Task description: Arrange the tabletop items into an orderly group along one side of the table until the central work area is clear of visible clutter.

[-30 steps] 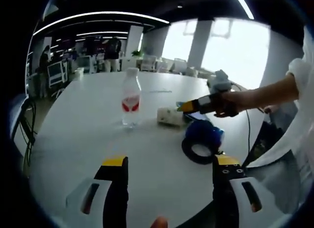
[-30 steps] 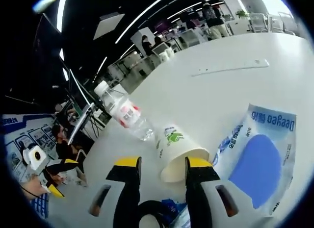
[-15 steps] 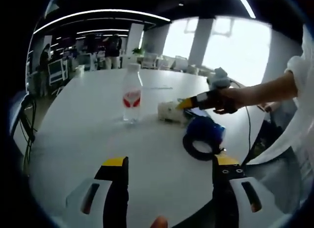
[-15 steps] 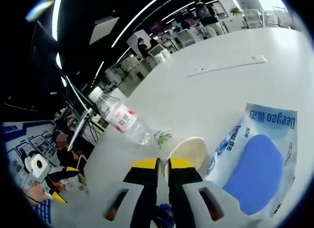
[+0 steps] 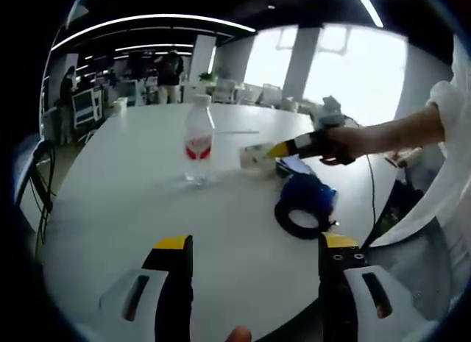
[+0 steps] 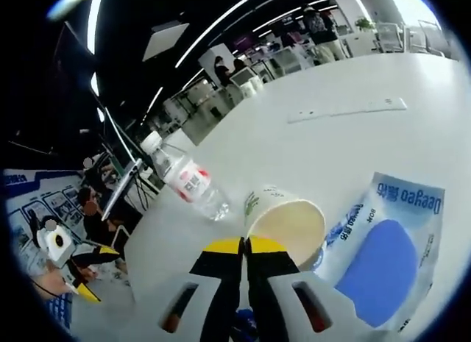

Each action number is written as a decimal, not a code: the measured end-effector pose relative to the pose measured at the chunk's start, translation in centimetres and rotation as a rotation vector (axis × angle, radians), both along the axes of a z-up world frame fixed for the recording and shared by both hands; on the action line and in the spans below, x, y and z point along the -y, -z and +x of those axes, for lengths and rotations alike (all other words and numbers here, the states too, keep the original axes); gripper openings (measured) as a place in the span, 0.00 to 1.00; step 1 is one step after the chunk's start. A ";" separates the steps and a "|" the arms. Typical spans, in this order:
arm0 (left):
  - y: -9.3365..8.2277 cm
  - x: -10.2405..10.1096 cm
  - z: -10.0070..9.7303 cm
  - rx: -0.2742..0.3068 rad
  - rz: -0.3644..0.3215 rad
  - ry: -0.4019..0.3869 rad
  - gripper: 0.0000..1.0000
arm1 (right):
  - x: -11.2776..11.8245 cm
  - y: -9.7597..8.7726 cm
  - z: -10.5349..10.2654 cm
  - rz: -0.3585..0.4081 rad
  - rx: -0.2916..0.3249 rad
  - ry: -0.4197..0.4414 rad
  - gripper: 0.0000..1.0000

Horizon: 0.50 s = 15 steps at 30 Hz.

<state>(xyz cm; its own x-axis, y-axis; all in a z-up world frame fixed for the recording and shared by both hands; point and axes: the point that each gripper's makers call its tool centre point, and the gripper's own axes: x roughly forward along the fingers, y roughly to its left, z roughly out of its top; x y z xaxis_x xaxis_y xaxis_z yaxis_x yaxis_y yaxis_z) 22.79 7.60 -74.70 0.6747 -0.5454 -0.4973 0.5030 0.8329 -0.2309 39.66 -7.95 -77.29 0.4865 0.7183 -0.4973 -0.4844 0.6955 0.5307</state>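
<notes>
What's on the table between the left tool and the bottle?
Nothing: in the left gripper view, bare white table runs from the left tool to the bottle. The tape roll lies off to one side.

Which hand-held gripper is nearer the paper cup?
Right. The right hand-held gripper is shut on the paper cup; the left hand-held gripper hangs well back from it, open.

The right gripper's (image 6: 243,246) jaws hide the paper cup's (image 6: 288,223) near rim, and the blue packet (image 6: 386,259) runs off at lower right.
</notes>
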 end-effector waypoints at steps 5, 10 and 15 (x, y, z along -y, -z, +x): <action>-0.1 -0.1 -0.1 0.005 -0.003 -0.003 0.65 | -0.2 -0.8 0.1 -0.028 0.030 -0.036 0.00; -0.1 -0.2 0.0 0.010 -0.005 -0.005 0.65 | -0.3 -1.2 0.1 -0.116 0.077 -0.122 0.00; -0.1 -0.2 0.2 0.011 -0.013 -0.009 0.65 | -0.8 -1.6 0.3 -0.183 0.091 -0.198 0.00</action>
